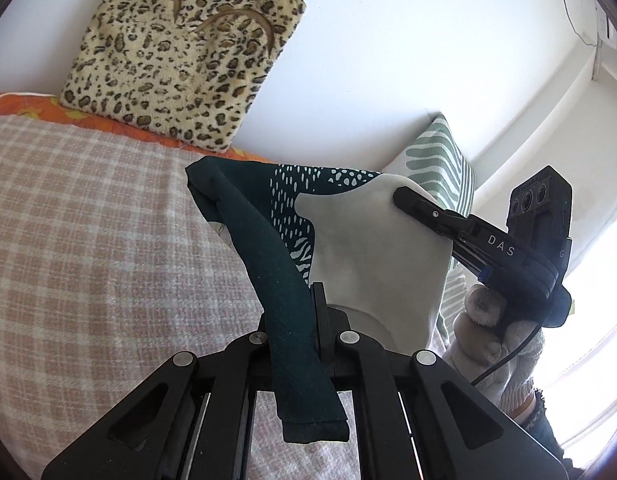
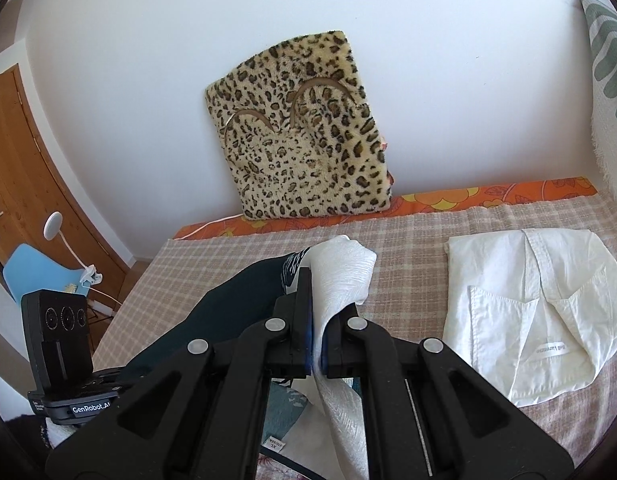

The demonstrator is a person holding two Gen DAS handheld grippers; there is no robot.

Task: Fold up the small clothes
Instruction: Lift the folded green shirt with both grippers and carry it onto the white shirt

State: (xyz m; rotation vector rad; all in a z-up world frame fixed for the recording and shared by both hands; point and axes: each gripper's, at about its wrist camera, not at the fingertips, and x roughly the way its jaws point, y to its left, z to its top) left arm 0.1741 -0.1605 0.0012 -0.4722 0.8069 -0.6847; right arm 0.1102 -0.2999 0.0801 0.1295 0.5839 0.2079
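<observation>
A dark teal and grey-white patterned garment (image 1: 336, 236) hangs in the air above the checked bedspread (image 1: 88, 216). My left gripper (image 1: 314, 312) is shut on its dark teal edge, which drapes down over the jaws. My right gripper (image 1: 404, 196) is shut on the pale corner of the same garment, to the right and higher. In the right wrist view my right gripper (image 2: 314, 304) pinches the white textured fabric (image 2: 344, 268), with the teal part (image 2: 228, 304) stretching left toward the left gripper's body (image 2: 60, 340).
A folded white shirt (image 2: 536, 312) lies on the bedspread at the right. A leopard-print cushion (image 2: 300, 132) leans on the wall behind. A green-striped pillow (image 1: 436, 168) stands at the right. An orange floral sheet (image 2: 488, 196) edges the bed.
</observation>
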